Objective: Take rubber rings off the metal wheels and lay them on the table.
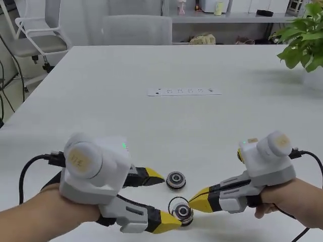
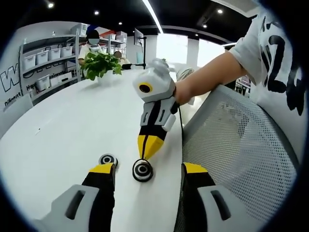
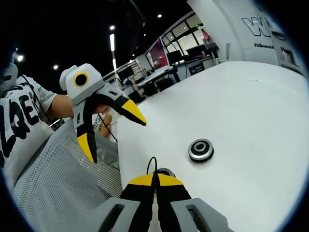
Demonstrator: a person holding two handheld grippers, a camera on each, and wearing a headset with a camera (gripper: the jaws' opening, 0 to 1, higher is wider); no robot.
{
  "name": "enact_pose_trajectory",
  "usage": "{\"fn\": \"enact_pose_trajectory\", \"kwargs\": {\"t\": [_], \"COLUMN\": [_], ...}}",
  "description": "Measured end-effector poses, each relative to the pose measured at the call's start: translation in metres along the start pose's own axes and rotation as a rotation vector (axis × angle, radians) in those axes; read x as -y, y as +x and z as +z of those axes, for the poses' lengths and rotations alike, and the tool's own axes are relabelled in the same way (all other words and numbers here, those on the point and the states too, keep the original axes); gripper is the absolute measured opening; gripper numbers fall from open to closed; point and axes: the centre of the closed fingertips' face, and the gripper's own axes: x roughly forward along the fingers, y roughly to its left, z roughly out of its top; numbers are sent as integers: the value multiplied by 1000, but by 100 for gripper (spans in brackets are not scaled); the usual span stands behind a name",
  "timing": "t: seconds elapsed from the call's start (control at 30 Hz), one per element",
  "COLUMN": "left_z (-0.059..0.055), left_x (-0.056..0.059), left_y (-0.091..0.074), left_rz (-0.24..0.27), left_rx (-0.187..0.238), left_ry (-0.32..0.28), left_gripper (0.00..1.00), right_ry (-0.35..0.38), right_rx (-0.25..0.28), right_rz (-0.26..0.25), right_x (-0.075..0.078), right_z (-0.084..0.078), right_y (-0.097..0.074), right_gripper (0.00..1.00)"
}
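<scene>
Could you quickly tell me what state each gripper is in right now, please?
Left gripper: open, holding nothing; a metal wheel lies just ahead.
Right gripper: shut, pinching a thin rubber ring.

A white power strip (image 1: pixel 184 92) lies flat near the middle of my desk (image 1: pixel 151 65), well apart from everything else on it. At the far right corner a leafy potted plant (image 1: pixel 303 43) stands on the desk; my left gripper view also catches it (image 2: pixel 100 64). Past the far edge a grey chair (image 1: pixel 136 29) is pushed in, with a white office chair (image 1: pixel 35 38) off the far left corner. Behind them a shelf (image 1: pixel 227 17) carries small items I cannot make out. A grey mesh chair back (image 2: pixel 236 145) sits just beside the near edge. Wall shelves with white bins (image 2: pixel 48 63) stand beyond the plant.
</scene>
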Motion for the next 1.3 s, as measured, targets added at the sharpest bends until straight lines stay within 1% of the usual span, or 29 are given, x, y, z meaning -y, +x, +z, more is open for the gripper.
{"fn": "enact_pose_trajectory", "kwargs": {"t": [0.1, 0.3, 0.4, 0.6, 0.83, 1.07, 1.17, 1.3], "left_z": [1, -4, -3, -4, -9, -13, -16, -19], "left_x": [0, -2, -2, -4, -6, -7, -9, -8], "left_y": [-7, -19, -25, -38, -50, -57, -60, -63], "left_rz": [8, 46, 61, 86, 116, 135, 149, 153], "left_rx": [13, 13, 30, 46, 58, 64, 59, 55], "left_ry": [-21, -34, -48, -70, -97, -115, -115, -119], "left_gripper": [59, 65, 68, 73, 76, 77, 78, 78], "right_ry": [-4, -4, -5, -14, -28, -40, -45, -51], "right_rx": [-4, -1, 2, 7, 22, 25, 23, 13], "right_rz": [4, 9, 9, 11, 17, 26, 29, 35], "right_x": [-1, -3, -3, -4, -6, -8, -9, -9], "right_z": [0, 3, 5, 10, 22, 32, 34, 35], "right_y": [0, 0, 0, -1, 1, 9, 13, 19], "right_gripper": [0, 0, 0, 0, 0, 0, 0, 0]}}
